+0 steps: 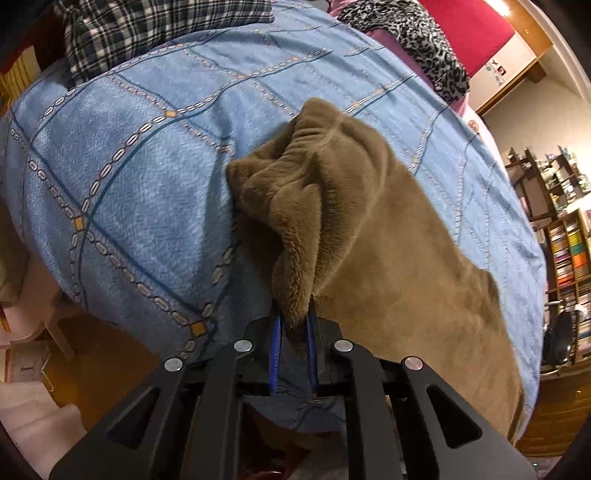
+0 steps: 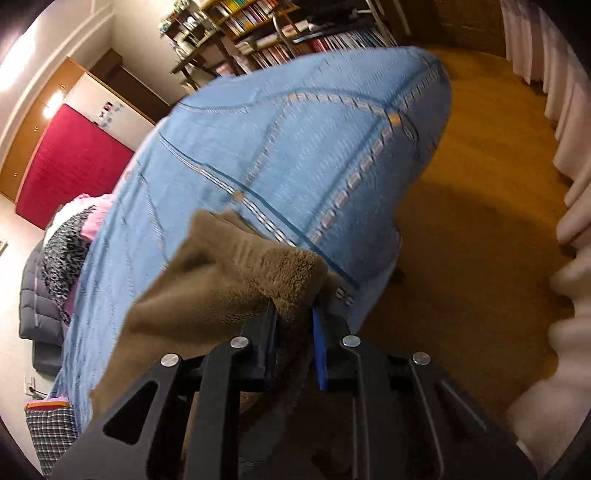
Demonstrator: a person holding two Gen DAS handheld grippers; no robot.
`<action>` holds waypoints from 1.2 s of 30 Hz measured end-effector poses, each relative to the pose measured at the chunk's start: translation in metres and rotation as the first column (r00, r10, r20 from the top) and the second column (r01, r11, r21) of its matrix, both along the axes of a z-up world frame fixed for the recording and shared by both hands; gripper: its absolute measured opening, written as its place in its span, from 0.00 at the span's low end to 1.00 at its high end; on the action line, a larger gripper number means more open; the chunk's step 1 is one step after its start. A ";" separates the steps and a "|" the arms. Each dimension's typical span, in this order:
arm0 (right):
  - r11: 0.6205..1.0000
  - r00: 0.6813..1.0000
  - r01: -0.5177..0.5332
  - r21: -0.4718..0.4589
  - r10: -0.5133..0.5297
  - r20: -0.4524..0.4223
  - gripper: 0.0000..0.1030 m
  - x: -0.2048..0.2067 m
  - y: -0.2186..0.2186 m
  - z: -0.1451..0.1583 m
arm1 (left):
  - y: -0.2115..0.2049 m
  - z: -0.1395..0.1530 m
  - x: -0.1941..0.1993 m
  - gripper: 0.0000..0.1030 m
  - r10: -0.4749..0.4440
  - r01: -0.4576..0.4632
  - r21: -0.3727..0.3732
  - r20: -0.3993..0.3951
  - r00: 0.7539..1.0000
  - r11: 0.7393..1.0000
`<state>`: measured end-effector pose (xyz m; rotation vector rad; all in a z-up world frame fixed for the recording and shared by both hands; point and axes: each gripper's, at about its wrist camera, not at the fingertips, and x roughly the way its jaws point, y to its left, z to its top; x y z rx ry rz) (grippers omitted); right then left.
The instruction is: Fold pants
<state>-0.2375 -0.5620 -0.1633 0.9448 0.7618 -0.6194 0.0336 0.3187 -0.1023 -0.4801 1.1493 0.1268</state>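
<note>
Pants [image 1: 388, 236], brown and fleecy, lie across the blue bedspread [image 1: 140, 177] with their edge bunched up. Left gripper [image 1: 294, 325] is clamped on a fold of that fleece near the bed's edge. Right gripper [image 2: 293, 325] is likewise closed on a raised corner of the pants [image 2: 236, 280]. Bookshelves [image 2: 280, 26] stand beyond the bed, wooden floor [image 2: 480, 221] beside it.
</note>
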 end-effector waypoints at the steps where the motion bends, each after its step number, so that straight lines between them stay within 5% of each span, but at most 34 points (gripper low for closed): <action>1: 1.000 1.000 -0.009 -0.017 0.009 -0.010 0.16 0.001 0.002 0.000 | 0.001 -0.003 -0.001 0.11 -0.001 0.001 0.018 -0.005 1.000 1.000; 5: 0.999 0.999 -0.027 -0.040 0.026 -0.021 0.19 0.004 0.003 0.004 | 0.000 -0.011 0.001 0.11 -0.009 0.010 0.035 -0.022 1.000 0.999; 7: 0.999 0.999 -0.022 -0.049 0.020 -0.034 0.33 0.004 0.002 0.006 | -0.006 -0.013 0.004 0.12 -0.038 0.041 0.085 -0.034 0.999 0.996; 10: 0.998 0.999 -0.016 -0.061 0.014 -0.033 0.41 0.000 0.002 0.010 | -0.015 -0.010 0.003 0.18 -0.070 0.077 0.165 -0.046 0.996 0.983; 12: 0.998 0.999 -0.006 -0.061 0.004 -0.034 0.48 -0.004 0.001 0.012 | -0.018 -0.007 0.003 0.37 -0.069 0.078 0.212 -0.050 0.996 0.974; 16: 0.999 0.999 0.008 -0.048 -0.010 -0.043 0.56 -0.010 0.000 0.016 | -0.010 -0.001 -0.001 0.52 -0.042 0.054 0.253 -0.053 0.998 0.966; 19: 0.999 0.999 0.006 -0.048 -0.008 -0.053 0.56 -0.013 0.003 0.019 | -0.005 0.007 -0.006 0.53 0.000 0.010 0.260 -0.042 0.999 0.965; 24: 0.999 0.994 0.017 -0.051 -0.023 -0.103 0.59 -0.013 0.000 0.026 | -0.027 0.032 -0.011 0.53 -0.006 0.001 0.400 0.011 1.000 0.917; 30: 0.993 0.984 0.007 -0.114 -0.027 -0.178 0.59 -0.014 0.001 0.038 | -0.046 0.063 -0.011 0.53 -0.053 0.015 0.414 0.082 0.995 0.910; 36: 0.986 0.996 0.007 -0.165 -0.021 -0.083 0.59 -0.002 -0.004 0.054 | -0.039 0.071 -0.011 0.53 0.009 -0.049 0.409 0.099 0.995 0.911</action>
